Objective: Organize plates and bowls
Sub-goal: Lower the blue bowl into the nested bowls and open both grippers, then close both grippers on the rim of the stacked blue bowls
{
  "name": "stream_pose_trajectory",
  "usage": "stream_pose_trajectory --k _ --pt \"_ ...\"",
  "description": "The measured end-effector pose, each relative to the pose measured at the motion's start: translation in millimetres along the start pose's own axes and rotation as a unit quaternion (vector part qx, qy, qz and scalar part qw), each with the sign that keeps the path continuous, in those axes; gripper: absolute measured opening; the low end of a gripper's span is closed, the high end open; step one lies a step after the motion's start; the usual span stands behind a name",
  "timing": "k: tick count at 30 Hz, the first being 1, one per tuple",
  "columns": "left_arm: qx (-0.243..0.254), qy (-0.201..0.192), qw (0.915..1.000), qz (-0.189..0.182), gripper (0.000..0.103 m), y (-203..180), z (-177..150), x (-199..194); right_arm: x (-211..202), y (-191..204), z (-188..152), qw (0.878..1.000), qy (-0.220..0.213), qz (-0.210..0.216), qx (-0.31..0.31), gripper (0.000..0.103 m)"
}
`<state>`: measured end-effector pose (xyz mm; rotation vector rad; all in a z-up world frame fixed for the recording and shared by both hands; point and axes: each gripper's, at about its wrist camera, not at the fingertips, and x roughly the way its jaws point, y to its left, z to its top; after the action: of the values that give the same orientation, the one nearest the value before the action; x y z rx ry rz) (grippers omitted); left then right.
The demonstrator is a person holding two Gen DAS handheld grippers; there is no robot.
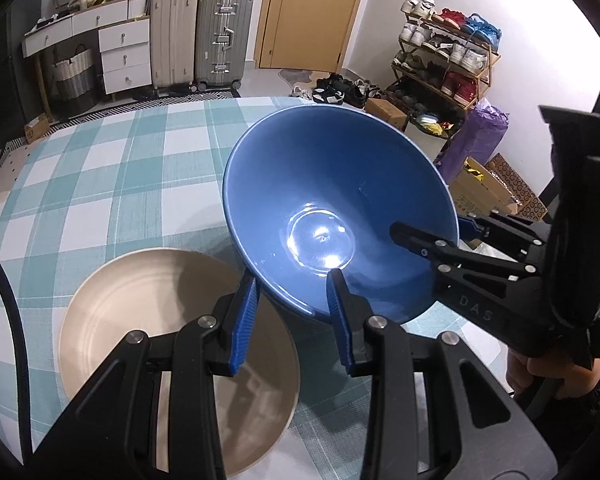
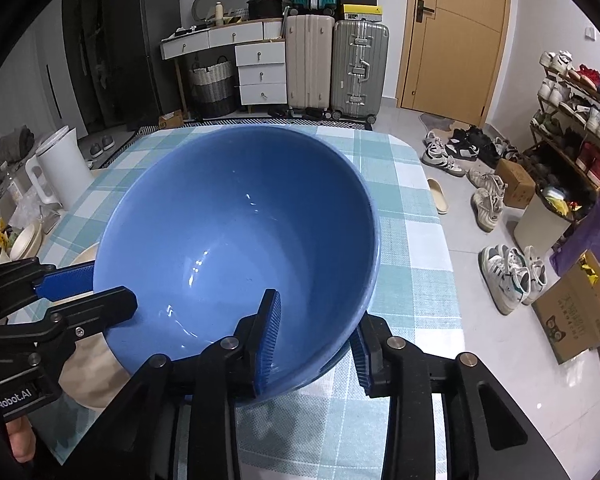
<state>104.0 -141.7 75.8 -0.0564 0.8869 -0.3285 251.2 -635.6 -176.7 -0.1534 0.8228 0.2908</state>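
- Plate (image 1: 140,320), beige: lay flat on the checked tablecloth (image 1: 100,180), at the near left of the table.
- Left gripper (image 1: 292,284): pinched the near rim of the bowl, one blue pad against the outer wall and the other inside; hung over the right edge of the plate.
- Bowl (image 1: 320,184), blue and deep: sat tilted between both tools, open side turned up and toward the cameras, partly covering the plate's right edge; could not tell whether its base touched the cloth.
- Right gripper (image 2: 316,312): straddled the rim on the bowl's right side, one finger inside and one outside; jaws looked eased apart, pads not pressing on the wall.
- Hand (image 1: 540,368): gripped the handle of the right tool, at the far right.
- Shoe rack (image 1: 444,60): stood on the floor beyond the table's right side.
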Motion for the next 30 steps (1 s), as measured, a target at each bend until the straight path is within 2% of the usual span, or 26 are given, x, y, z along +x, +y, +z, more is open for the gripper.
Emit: stream_pose_trajectory --k 4,8,10,12,16,18,20,23,26,27,30 --pt "0.006 0.004 0.9999 0.011 0.037 5 -1 7 -2 0 -1 1.0 -0.005 0.003 0.003 0.035" --pt "0.008 0.001 0.9997 0.022 0.043 10 0 11 -5 -4 -2 1.0 -0.015 0.003 0.006 0.043" --pt "0.007 -0.001 0.9997 0.024 0.048 12 1 12 -4 -4 -3 1.0 -0.014 -0.012 -0.001 0.047" --pt "0.008 0.0 0.9995 0.03 0.05 13 2 15 -1 -7 -4 1.0 -0.01 -0.011 0.002 0.048" --pt "0.008 0.003 0.9994 0.034 0.063 16 1 20 3 -13 -10 1.0 -0.002 -0.011 0.008 0.049" --pt "0.013 -0.002 0.9991 0.042 0.07 16 1 22 4 -17 -12 1.0 -0.001 -0.008 0.015 0.055" --pt "0.013 -0.004 0.999 0.043 0.078 19 1 24 3 -23 -14 1.0 -0.003 -0.004 0.025 0.069" --pt "0.007 -0.003 0.9991 0.041 0.081 25 3 25 1 -27 -15 0.999 -0.01 0.004 0.042 0.08" --pt "0.005 -0.012 0.9991 0.04 0.09 32 5 25 0 -32 -17 0.998 -0.013 0.007 0.056 0.089" --pt "0.002 -0.016 0.9993 0.034 0.099 35 6 26 0 -34 -18 0.998 -0.014 0.006 0.059 0.091" --pt "-0.005 -0.027 0.9993 0.026 0.102 40 8 23 -4 -38 -18 0.997 -0.026 -0.001 0.072 0.096"
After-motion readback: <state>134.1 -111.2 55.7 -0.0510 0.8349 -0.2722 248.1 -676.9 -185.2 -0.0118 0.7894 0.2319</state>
